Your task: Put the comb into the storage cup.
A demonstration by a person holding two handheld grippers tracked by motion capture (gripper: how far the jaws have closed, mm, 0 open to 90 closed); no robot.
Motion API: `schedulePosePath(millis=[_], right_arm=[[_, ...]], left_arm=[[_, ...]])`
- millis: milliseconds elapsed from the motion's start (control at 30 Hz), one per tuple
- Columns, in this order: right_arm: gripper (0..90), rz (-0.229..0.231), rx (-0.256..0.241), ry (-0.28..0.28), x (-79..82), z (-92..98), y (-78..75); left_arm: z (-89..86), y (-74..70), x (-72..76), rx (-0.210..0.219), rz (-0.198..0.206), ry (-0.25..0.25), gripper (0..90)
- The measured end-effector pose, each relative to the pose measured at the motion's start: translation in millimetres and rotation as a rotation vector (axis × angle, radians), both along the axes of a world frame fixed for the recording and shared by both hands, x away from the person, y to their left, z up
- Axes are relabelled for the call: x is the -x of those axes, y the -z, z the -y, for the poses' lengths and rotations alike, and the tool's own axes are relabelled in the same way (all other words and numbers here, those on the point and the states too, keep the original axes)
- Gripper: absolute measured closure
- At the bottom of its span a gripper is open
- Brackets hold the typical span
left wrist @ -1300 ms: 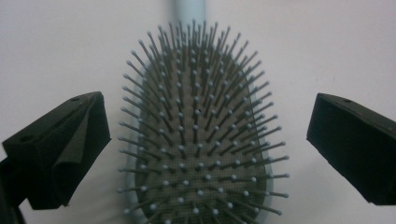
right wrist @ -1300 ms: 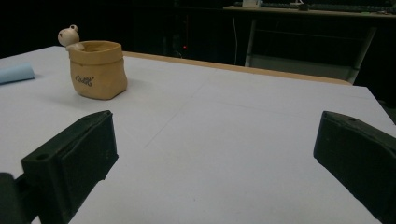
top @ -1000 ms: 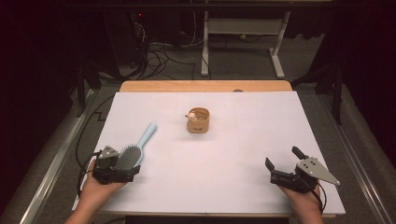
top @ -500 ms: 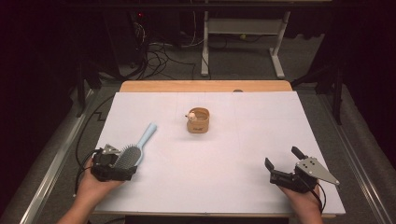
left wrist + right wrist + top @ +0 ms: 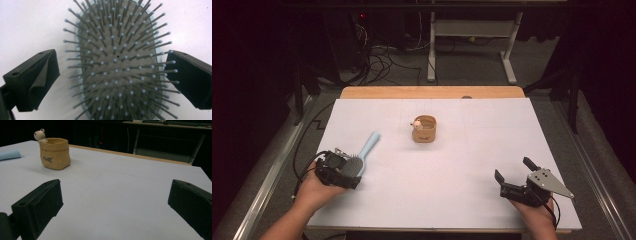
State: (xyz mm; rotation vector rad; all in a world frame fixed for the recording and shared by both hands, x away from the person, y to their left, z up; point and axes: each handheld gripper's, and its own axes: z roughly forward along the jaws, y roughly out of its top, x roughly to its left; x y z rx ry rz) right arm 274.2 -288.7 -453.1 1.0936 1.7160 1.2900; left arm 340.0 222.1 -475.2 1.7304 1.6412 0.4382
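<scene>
A pale blue hairbrush (image 5: 362, 155) lies bristles up near the left edge of the white worktop (image 5: 462, 200). The left gripper (image 5: 112, 75) hovers over its head, jaws apart on either side. The right gripper (image 5: 511, 176) rests near the front right corner, jaws wide apart. A small tan pot (image 5: 424, 128) stands mid-worktop, bare surface all round it.

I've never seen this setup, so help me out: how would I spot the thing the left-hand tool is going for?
Start at the white table and go to its near left corner, where the left gripper hovers with open jaws. Beneath it lies a hairbrush: pale blue, bristles up, handle pointing away, unlike the tan pot at the centre.
</scene>
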Motion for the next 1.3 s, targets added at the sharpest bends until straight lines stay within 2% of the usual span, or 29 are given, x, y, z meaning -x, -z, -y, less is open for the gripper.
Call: schedulePosePath(millis=[333, 500, 733, 933, 1067, 1300], right_arm=[[0.1, -0.003, -0.001, -0.002, -0.5, 0.3, 0.8], [0.1, -0.003, -0.004, 0.000, 0.5, 0.2, 0.2], [0.1, -0.002, -0.006, 0.002, 0.6, 0.5, -0.3], [0.1, 0.002, -0.009, 0.005, 1.2, 0.9, -0.7], [0.1, 0.006, -0.010, 0.008, 2.2, 0.6, -1.1], [0.1, 0.013, -0.015, 0.015, 2.8, 1.4, -1.6]], left_arm=[[3.9, 2.9, -9.9, -0.011, -0.055, -0.004, 4.5], [4.0, 2.7, -12.1, -0.017, -0.065, -0.004, 4.2], [3.6, 2.4, -16.7, 0.002, -0.101, -0.004, 5.4], [2.2, 3.3, -17.8, 0.021, -0.104, 0.000, 5.5], [0.7, 3.6, -19.7, 0.036, -0.121, 0.000, 4.2], [1.4, 5.1, -20.7, 0.045, -0.112, -0.014, 2.9]])
